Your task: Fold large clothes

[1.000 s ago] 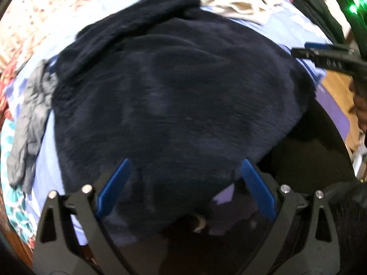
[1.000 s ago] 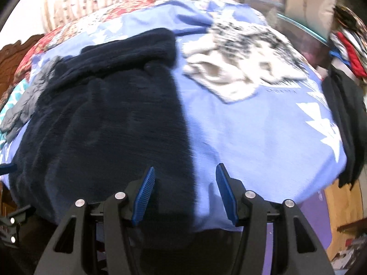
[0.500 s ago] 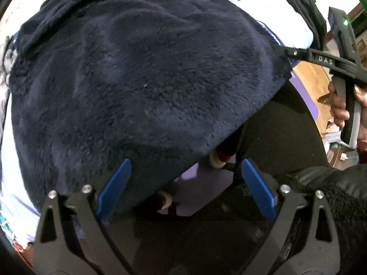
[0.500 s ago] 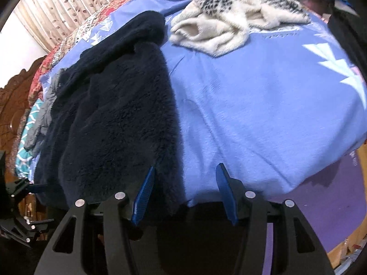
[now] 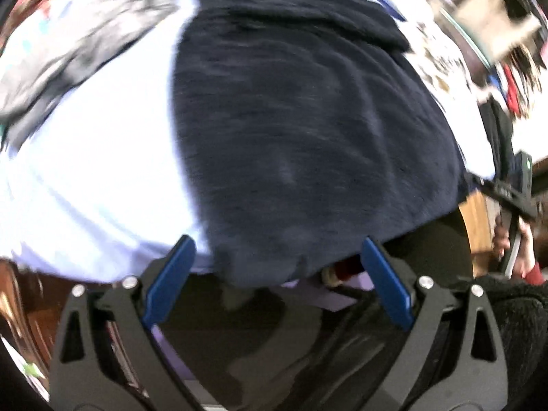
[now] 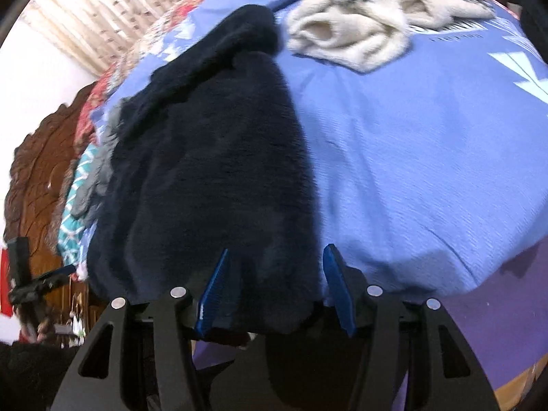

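A large dark navy fleece garment [image 5: 308, 130] lies on the blue bedsheet [image 5: 85, 178], its near hem hanging over the bed's edge. My left gripper [image 5: 277, 281] is open, its blue pads either side of the hem's left corner. In the right wrist view the same garment [image 6: 212, 171] fills the left half of the bed. My right gripper [image 6: 277, 287] is open with the hem's right corner lying between its pads. The right gripper also shows at the far right of the left wrist view [image 5: 507, 195].
A cream and spotted fuzzy garment [image 6: 370, 24] lies at the bed's far side. A grey garment [image 5: 68, 48] lies left of the navy one. A carved wooden headboard [image 6: 37, 178] stands at the left. Dark clothes [image 5: 503, 137] hang at the right.
Both grippers have moved in toward the navy garment's near hem. The left view has swung left, so more sheet and the grey garment show. Both stay open.
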